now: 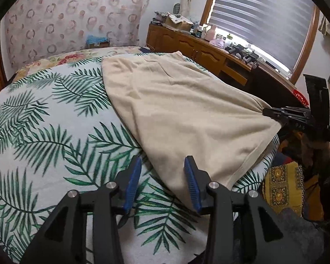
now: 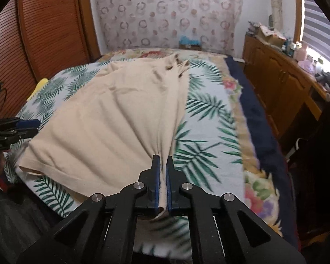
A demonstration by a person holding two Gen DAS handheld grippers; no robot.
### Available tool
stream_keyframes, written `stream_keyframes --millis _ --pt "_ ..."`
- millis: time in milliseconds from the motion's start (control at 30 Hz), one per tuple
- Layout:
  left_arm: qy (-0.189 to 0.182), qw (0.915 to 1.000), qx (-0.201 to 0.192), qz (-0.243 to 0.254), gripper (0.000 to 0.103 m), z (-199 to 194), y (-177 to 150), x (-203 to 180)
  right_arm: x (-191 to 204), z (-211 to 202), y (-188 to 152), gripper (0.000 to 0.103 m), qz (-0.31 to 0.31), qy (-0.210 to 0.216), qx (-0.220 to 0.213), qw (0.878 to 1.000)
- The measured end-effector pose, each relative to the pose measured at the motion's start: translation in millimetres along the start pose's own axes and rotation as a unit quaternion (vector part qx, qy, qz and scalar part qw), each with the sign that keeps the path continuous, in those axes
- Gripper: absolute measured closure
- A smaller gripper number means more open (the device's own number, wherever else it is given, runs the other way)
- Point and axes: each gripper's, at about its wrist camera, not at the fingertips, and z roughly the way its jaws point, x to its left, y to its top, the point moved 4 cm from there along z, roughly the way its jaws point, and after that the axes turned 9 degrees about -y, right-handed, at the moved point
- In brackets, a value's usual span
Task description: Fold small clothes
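A beige garment [image 1: 176,101] lies spread on the palm-leaf bedspread [image 1: 44,132]; it also shows in the right wrist view [image 2: 112,118]. My right gripper [image 2: 162,160] is shut on the garment's near hem corner, the cloth bunched between its blue pads; it shows at the right of the left wrist view [image 1: 268,112]. My left gripper [image 1: 162,160] is open and empty just above the bed, its right finger at the garment's near left edge. It shows at the left edge of the right wrist view [image 2: 30,126].
A wooden cabinet [image 2: 275,83] with clutter runs along the bed's right side under a blinded window [image 1: 264,22]. A slatted wooden door [image 2: 33,33] stands at the left. A patterned sheet [image 2: 165,11] hangs behind the bed. A yellow patterned cloth [image 1: 281,189] lies beside the bed.
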Motion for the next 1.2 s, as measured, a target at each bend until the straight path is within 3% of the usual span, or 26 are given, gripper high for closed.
stream_keyframes --millis 433,533,567,600,667,933,1200 --pt "0.001 1.0 0.009 0.0 0.064 3.3 -4.5 -3.0 5.1 10.1 0.1 0.097 0.009 0.003 0.015 1.0" --pt "0.0 1.0 0.009 0.0 0.064 3.7 -5.0 -3.9 4.2 12.2 -0.8 0.085 0.009 -0.006 0.014 1.0" --pt "0.0 1.0 0.01 0.0 0.064 3.7 -5.5 -4.2 3.9 13.4 -1.4 0.075 0.009 -0.007 0.016 1.0" --pt "0.001 0.9999 0.01 0.0 0.064 3.9 -5.5 -4.3 3.0 15.9 -2.3 0.058 0.01 -0.012 0.019 1.0" --pt "0.004 0.9999 0.011 -0.002 0.064 4.1 -5.8 -3.3 0.7 19.4 -3.8 0.042 0.018 -0.018 0.021 0.999" --pt "-0.014 0.9995 0.026 -0.012 0.064 9.1 -11.5 -4.2 5.9 32.8 -13.9 0.04 0.015 0.0 0.045 0.999" --pt "-0.023 0.9991 0.032 -0.016 0.064 8.9 -15.0 -6.0 11.2 35.7 -16.8 0.031 0.011 -0.017 0.054 0.998"
